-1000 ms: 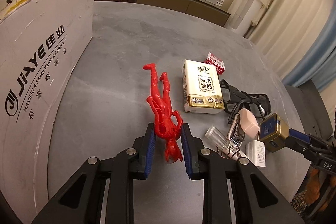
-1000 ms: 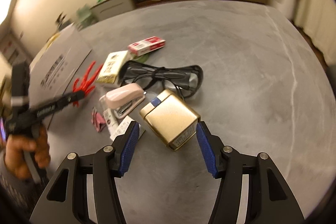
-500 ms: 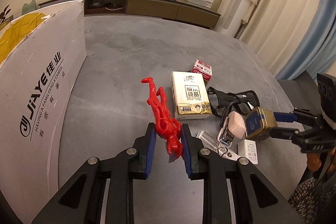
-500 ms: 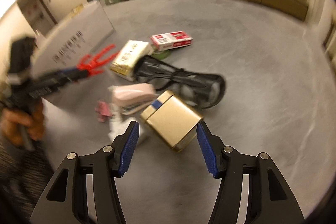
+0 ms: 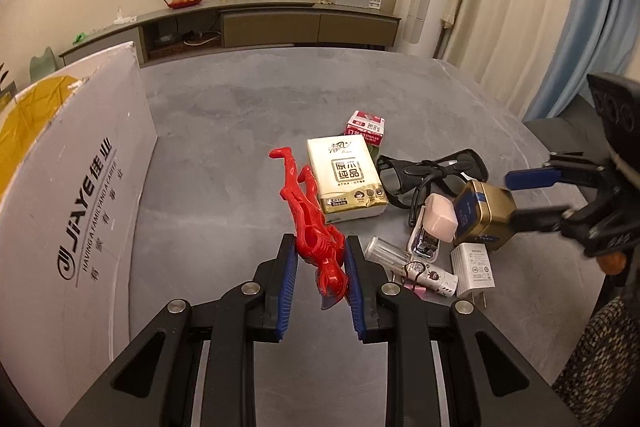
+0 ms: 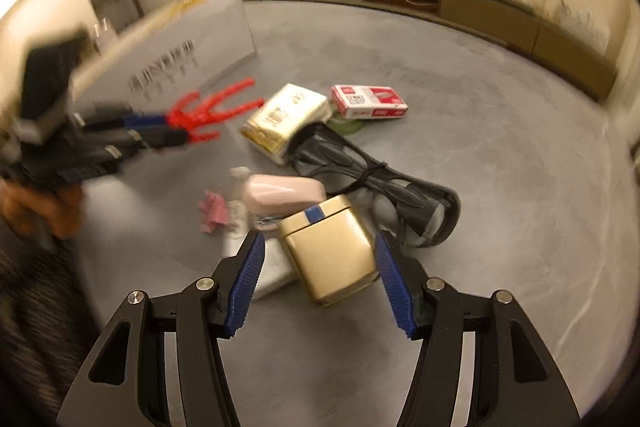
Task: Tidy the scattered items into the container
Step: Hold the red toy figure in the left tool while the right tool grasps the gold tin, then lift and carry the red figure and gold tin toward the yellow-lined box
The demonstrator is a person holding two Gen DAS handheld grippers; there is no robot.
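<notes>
My left gripper (image 5: 320, 241) is shut on the chest of a red toy figure (image 5: 306, 211), whose legs point away from me, above the grey table (image 5: 240, 107). A white cardboard box (image 5: 80, 207) with printed lettering stands at the left. From the right wrist view the left gripper (image 6: 156, 129) holds the red figure (image 6: 212, 107) in front of that box (image 6: 180, 47). My right gripper (image 6: 319, 239) is open and straddles a gold tin (image 6: 332, 255); a gap shows at the tin's left side. In the left wrist view the tin (image 5: 484, 215) sits between the right gripper's (image 5: 520, 197) fingers.
Around the tin lie a tissue pack (image 5: 346, 179), a red staples box (image 5: 366, 125), black goggles (image 5: 432, 173), a pink stapler (image 5: 436, 223), a white charger (image 5: 474, 267) and a small bottle (image 5: 424, 273). A person's hand (image 6: 40, 207) grips the left tool. The table edge curves at the right.
The left gripper has risen with the red figure, which is now off the table. The right gripper has swung around the gold tin, its fingers the same width apart.
</notes>
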